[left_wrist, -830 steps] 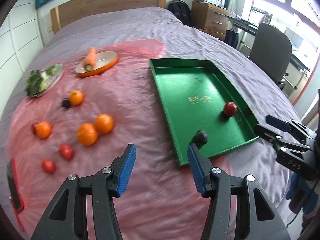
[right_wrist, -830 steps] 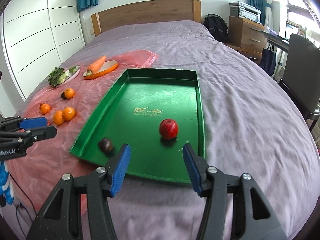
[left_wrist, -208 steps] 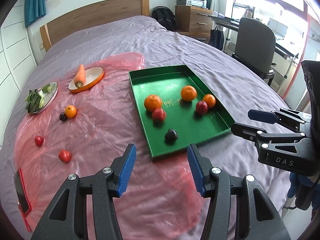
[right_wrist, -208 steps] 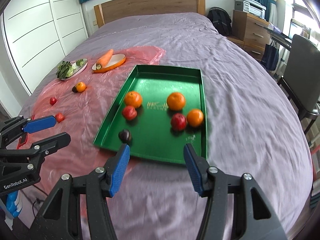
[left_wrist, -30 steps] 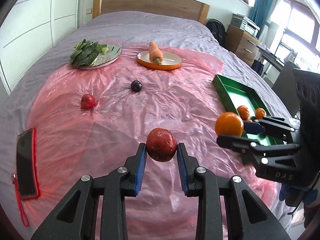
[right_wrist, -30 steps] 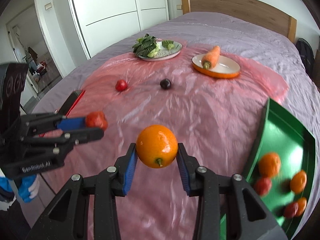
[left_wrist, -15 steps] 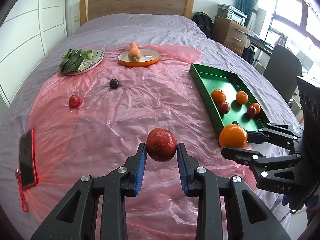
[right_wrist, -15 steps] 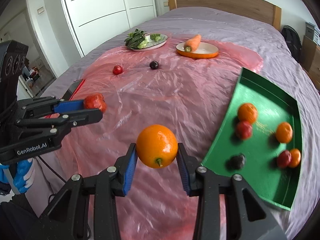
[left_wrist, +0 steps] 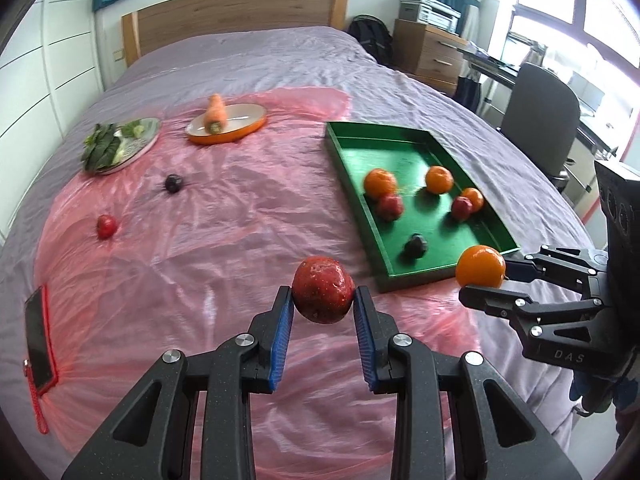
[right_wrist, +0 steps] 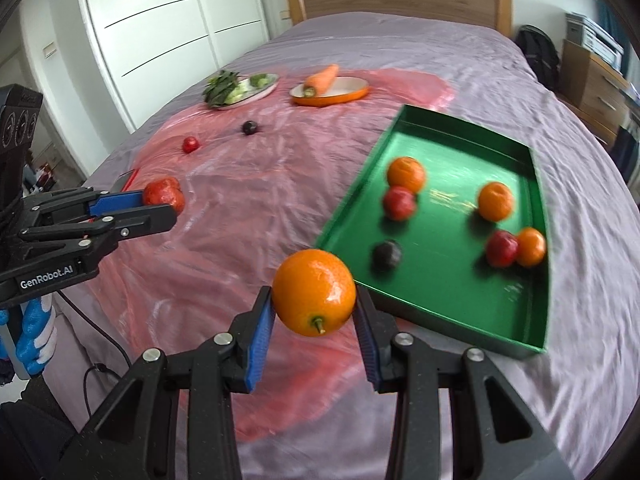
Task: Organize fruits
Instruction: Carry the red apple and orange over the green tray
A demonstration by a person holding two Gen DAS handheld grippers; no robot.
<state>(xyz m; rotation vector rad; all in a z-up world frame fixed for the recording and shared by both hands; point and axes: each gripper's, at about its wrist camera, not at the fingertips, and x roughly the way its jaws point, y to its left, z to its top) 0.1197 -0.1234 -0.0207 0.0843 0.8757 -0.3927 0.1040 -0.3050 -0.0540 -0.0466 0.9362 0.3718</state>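
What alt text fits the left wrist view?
The left gripper grips a red apple above a pink plastic sheet on a bed. At right, the right gripper holds an orange near a green tray containing six fruits.

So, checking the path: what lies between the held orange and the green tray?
Only bare pink sheet separates the orange from the tray, per the right wrist view.

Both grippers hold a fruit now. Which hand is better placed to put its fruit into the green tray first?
Probably the right. The right gripper clamps the round orange just beside the near edge of the green rectangular tray. The left gripper, shut on the red apple, is farther back over the pink plastic sheet.
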